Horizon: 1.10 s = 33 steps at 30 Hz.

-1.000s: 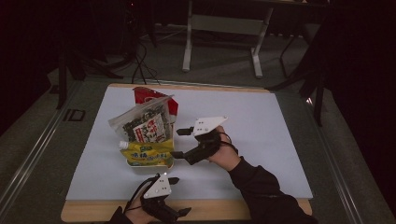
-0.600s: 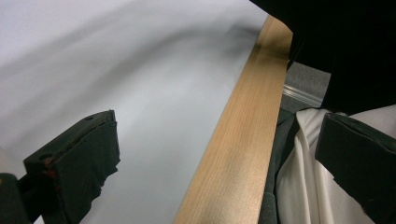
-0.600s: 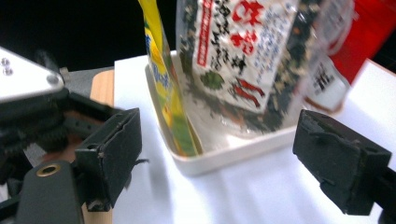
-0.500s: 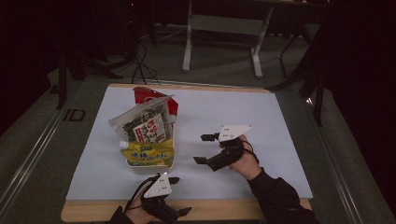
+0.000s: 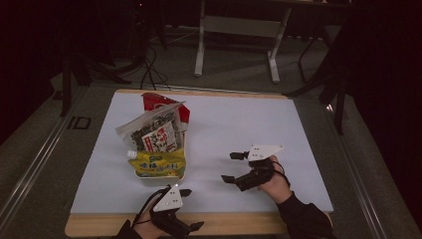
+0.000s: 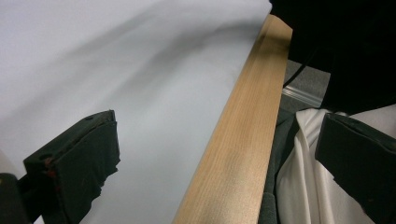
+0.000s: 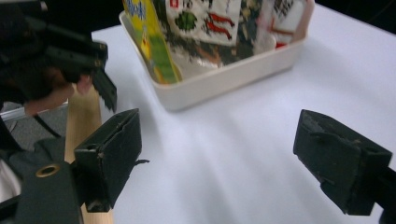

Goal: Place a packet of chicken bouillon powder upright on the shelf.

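Packets (image 5: 158, 144) stand in the white tray (image 5: 149, 178) left of centre on the desk (image 5: 239, 124); right tongs (image 5: 235, 167), apart and empty, have drawn back from it. Left tongs (image 5: 191, 209) rest apart at the near edge — packing looks done.

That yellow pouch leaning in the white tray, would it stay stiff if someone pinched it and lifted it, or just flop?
The yellow pouch would probably sag: it looks like soft film, slumped against the white tray. Its glossy skin may slip between fingers. The capped spout looks like the firmest part to hold.

Packets (image 5: 158, 134) in a tub (image 5: 149, 177) left on the table (image 5: 234, 124), right tool (image 5: 233, 167) beside.
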Tool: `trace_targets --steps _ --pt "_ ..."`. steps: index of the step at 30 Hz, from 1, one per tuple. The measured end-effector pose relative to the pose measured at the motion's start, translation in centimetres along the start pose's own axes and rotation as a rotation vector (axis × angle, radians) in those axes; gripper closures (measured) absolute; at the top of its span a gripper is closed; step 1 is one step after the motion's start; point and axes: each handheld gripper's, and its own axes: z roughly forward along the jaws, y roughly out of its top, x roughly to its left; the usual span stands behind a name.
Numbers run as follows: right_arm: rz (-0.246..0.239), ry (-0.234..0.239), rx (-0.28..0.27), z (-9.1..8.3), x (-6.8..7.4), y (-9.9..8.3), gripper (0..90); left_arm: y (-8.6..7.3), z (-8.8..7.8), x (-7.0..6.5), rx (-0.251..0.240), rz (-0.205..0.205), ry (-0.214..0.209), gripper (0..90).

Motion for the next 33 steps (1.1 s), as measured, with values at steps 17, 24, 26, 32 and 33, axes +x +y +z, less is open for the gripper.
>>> trace_targets --steps 17,24,26,32,33 --pt "0.070 -0.056 0.037 -2.4 -0.2 -4.7 14.2 0.0 0.1 0.0 -0.002 0.000 -0.003 1.0" --pt "0.078 -0.067 0.004 -3.6 0.0 -6.0 14.1 0.0 0.1 0.0 -0.001 0.003 -0.004 1.0" --pt "0.072 -0.088 0.004 -3.9 0.2 -6.2 14.1 0.0 0.1 0.0 -0.002 0.000 -0.004 1.0" --pt "0.069 -0.122 0.010 -4.7 0.4 -7.2 14.1 0.0 0.2 0.0 -0.001 -0.001 -0.005 1.0" --pt "0.079 -0.125 0.012 -4.8 0.3 -7.4 14.1 0.0 0.2 0.0 0.001 0.000 -0.004 1.0"
